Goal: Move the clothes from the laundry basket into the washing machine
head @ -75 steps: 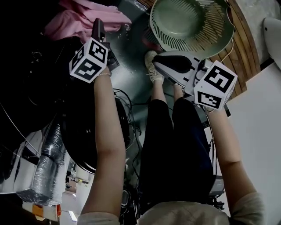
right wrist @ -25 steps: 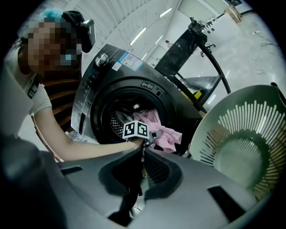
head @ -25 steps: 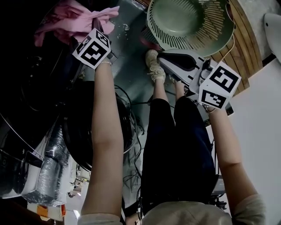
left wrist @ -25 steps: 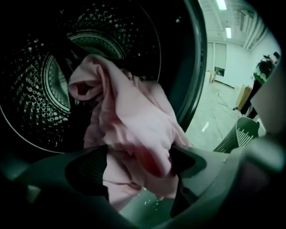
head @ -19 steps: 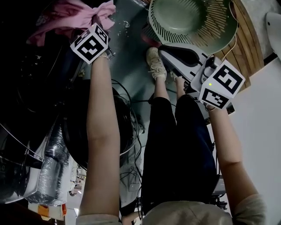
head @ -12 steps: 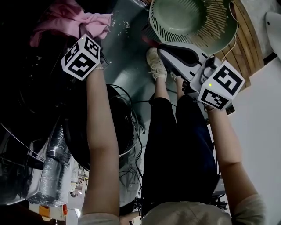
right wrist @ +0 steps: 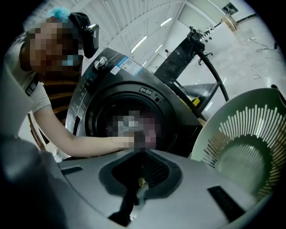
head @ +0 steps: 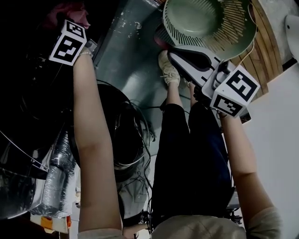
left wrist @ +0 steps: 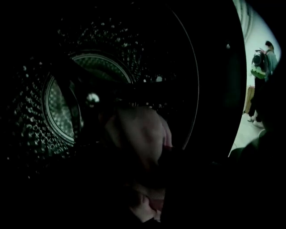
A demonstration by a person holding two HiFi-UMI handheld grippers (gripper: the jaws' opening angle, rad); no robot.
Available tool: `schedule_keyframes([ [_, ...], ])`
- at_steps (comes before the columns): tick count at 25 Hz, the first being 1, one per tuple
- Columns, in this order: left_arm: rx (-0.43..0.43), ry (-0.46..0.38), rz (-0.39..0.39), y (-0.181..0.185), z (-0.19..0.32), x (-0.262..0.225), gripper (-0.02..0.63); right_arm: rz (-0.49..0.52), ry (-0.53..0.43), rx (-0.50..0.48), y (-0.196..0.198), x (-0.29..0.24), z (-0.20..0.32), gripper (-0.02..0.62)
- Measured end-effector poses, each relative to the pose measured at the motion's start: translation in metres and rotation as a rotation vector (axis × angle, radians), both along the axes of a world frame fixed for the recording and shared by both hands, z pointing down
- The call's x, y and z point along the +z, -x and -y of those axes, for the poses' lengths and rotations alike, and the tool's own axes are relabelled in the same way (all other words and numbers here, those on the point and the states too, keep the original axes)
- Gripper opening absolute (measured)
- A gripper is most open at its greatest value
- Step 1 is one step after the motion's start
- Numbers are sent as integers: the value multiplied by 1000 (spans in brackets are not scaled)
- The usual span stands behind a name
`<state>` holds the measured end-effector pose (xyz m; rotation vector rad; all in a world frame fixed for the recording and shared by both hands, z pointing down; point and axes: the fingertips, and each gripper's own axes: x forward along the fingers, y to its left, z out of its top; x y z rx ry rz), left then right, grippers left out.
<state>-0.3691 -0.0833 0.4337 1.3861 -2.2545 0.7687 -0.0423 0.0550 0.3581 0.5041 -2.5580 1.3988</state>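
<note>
The washing machine [right wrist: 96, 89] stands with its door open, and its drum [left wrist: 62, 112] fills the left gripper view. My left gripper [head: 74, 18] reaches into the dark drum, only its marker cube [head: 67, 42] clearly lit. A pink garment [left wrist: 138, 134] bunches between its jaws, which have just been opening a little. A bit of that pink garment [head: 70, 10] shows above the cube. My right gripper [head: 174, 55] is shut on nothing and hangs beside the green laundry basket [head: 205, 23], in which I see no clothes. The basket [right wrist: 241, 147] stands tilted at the right.
The person's legs and a shoe [head: 167, 70] are between both arms. Cables [head: 135, 126] and a silver hose [head: 53, 177] lie below the machine. A black stand [right wrist: 187, 49] rises behind it. People [left wrist: 259, 67] stand far off outside the door.
My left gripper has moved left and up in the head view, into the dark drum, and the pink garment went with it. The right gripper has stayed by the basket.
</note>
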Motion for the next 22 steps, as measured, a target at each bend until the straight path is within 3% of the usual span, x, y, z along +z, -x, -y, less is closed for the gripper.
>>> schedule_keyframes([
  [2,-28,6,-62,-5,-6,10,270,2,11,-11,2,1,-5,23],
  [5,-96,-70,-114,-11,-19,-9,275,3,16,-13,0,0,-7,23],
  [8,-75,-116,-137,-31,-32,-28,282,1,13,-7,-4,-2,-5,23],
  [11,-49,-2,-178,-53,-55,1,304,-3,6,14,-7,-2,3,23],
  [14,-102,143,-240,-52,-78,49,302,-1,1,30,-7,-1,8,23],
  [16,-118,188,-227,-44,-79,66,296,-1,-1,30,-8,2,9,23],
  [17,-115,199,-199,-39,-76,69,266,-3,-1,29,-9,4,9,23],
  [19,-107,192,-130,-28,-64,66,64,-7,4,31,-10,9,7,23],
  [22,-44,166,-33,-11,-36,56,45,-13,14,30,-9,16,5,23],
])
